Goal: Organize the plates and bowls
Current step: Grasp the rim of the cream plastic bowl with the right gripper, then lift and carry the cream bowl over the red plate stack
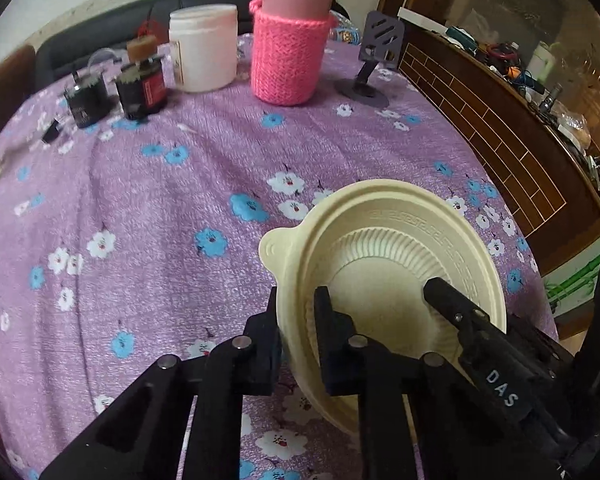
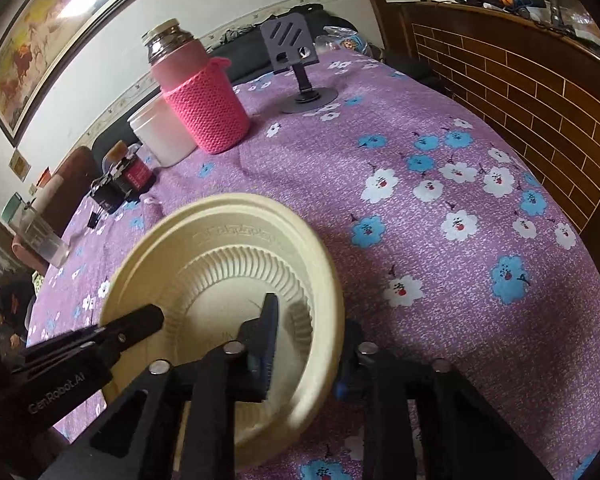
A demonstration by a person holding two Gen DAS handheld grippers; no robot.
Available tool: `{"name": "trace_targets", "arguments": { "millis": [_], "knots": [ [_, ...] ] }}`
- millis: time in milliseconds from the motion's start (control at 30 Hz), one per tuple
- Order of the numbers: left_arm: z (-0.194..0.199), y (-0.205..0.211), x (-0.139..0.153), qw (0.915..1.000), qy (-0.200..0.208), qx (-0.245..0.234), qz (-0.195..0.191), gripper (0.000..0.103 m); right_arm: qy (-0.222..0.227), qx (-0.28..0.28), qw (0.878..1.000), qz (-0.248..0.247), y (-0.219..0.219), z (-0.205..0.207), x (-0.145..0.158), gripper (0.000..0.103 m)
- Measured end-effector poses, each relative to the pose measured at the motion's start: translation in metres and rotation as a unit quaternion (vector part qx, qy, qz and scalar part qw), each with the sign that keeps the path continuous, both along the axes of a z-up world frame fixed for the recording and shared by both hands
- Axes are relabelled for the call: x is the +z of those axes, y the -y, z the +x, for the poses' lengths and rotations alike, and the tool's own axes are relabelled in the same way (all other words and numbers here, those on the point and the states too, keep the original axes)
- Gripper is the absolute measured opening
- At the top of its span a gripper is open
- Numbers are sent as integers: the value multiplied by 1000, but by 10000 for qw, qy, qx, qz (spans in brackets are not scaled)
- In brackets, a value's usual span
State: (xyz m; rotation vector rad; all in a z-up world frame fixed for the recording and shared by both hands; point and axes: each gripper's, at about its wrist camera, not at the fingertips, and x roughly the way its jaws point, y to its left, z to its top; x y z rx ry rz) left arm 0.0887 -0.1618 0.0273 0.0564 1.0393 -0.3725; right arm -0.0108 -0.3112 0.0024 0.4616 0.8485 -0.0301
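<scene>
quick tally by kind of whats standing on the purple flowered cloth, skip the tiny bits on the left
cream bowl: 1
pink knit-sleeved flask: 1
white tub: 1
phone stand: 1
dark jars: 2
total: 6

Both grippers are built of matte black plastic links pinned with round silver screws. White "DAS" lettering is seen on the right gripper point(image 1: 440, 292), "GenRobot.AI" on the left gripper point(image 2: 156, 316).

right gripper point(image 1: 440, 292) finger: "DAS" – white letters
left gripper point(image 2: 156, 316) finger: "GenRobot.AI" – pale print
bowl point(image 2: 236, 236) rim: embossed band – unreadable
red jar point(image 2: 136, 174) label: too blurred
</scene>
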Motion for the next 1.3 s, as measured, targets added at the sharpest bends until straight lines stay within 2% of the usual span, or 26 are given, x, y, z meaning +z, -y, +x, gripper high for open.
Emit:
{"name": "trace_targets", "arguments": {
  "millis": [100,333,667,767,900,1133,1300],
  "knots": [
    [-2,-5,4,10000,76,39,14,14,37,79,9999,86,-2,0,-1,12],
    [-19,-25,11,9988,360,197,255,14,351,461,9981,221,-18,-4,6,11],
    [-54,-76,21,9964,553,605,239,15,459,1140,9922,192,-66,-15,11,11],
    [-63,-96,21,9958,505,747,161,15,502,1303,9902,5,-87,-25,19,12],
    [-81,-120,27,9945,550,881,105,15,467,1434,9886,20,-112,-41,25,12],
    [-125,-163,49,9912,873,994,-32,15,574,1638,9846,213,-146,-71,40,12],
    [-155,-192,62,9876,1032,1175,-105,15,745,1806,9806,139,-175,-95,56,12]
  ]
}}
